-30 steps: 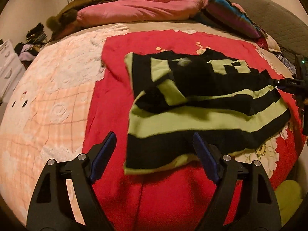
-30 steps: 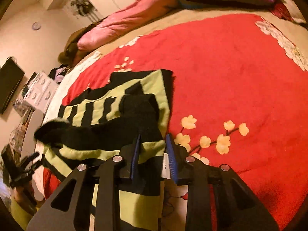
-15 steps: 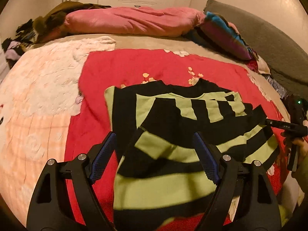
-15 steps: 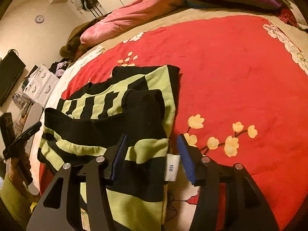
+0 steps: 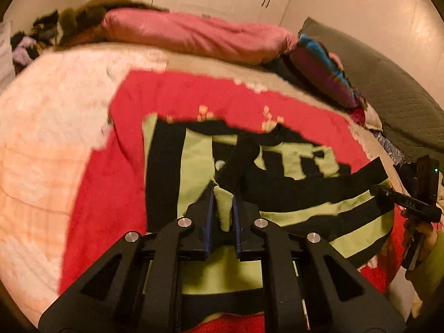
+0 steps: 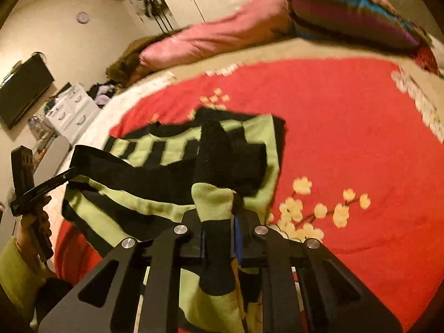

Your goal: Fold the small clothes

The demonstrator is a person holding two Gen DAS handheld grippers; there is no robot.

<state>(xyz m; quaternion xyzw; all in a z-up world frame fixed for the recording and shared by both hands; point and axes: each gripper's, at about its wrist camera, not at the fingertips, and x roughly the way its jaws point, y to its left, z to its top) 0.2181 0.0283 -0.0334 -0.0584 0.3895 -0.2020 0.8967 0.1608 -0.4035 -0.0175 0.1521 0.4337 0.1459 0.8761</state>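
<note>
With both tongs pinched on the near hem, the striped sweater [image 5: 194,166] runs away up the frame across the red blanket [image 5: 105,194]; left gripper [image 5: 222,211] and right gripper [image 6: 219,230] sit equally near, fold going forward.

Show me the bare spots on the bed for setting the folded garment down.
Free: red blanket right of the striped sweater, short of the striped pillow; pale bedspread left of the red. Crowded: the middle, where both tongs, left and right, pinch the sweater.
</note>
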